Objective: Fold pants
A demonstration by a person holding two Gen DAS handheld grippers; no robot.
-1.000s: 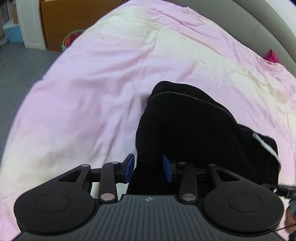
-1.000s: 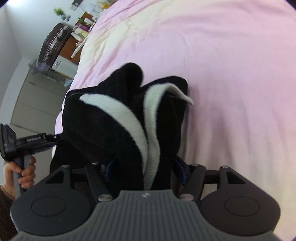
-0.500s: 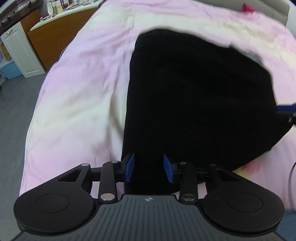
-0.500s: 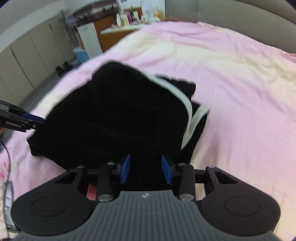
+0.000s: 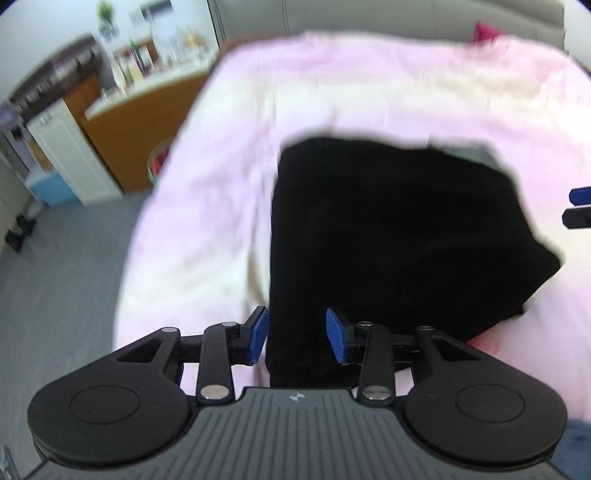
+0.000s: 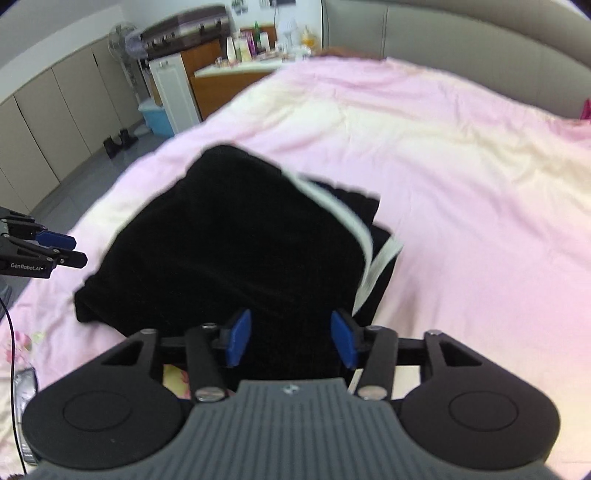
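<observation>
The black pants (image 5: 399, 236) lie folded in a square bundle on the pink bed cover (image 5: 229, 206). In the right wrist view the pants (image 6: 236, 251) show a white side stripe (image 6: 354, 225) along the right edge. My left gripper (image 5: 297, 338) is open above the near left corner of the bundle, holding nothing. My right gripper (image 6: 291, 341) is open above the near edge, holding nothing. The left gripper's fingertips (image 6: 55, 240) show at the left edge of the right wrist view; the right gripper's fingertips (image 5: 580, 195) show at the right edge of the left wrist view.
The bed's left edge drops to grey floor (image 5: 62, 273). A wooden desk (image 5: 140, 140), a white cabinet (image 5: 66, 155) and a blue box (image 5: 51, 188) stand beyond it. A grey padded headboard (image 6: 461, 37) runs behind the bed. A magenta item (image 5: 487, 31) lies at the far right.
Both grippers let go of the pants and drew back and up. The bundle, held bunched a second ago, now lies flat on the bed. The right gripper's jaws have opened wider.
</observation>
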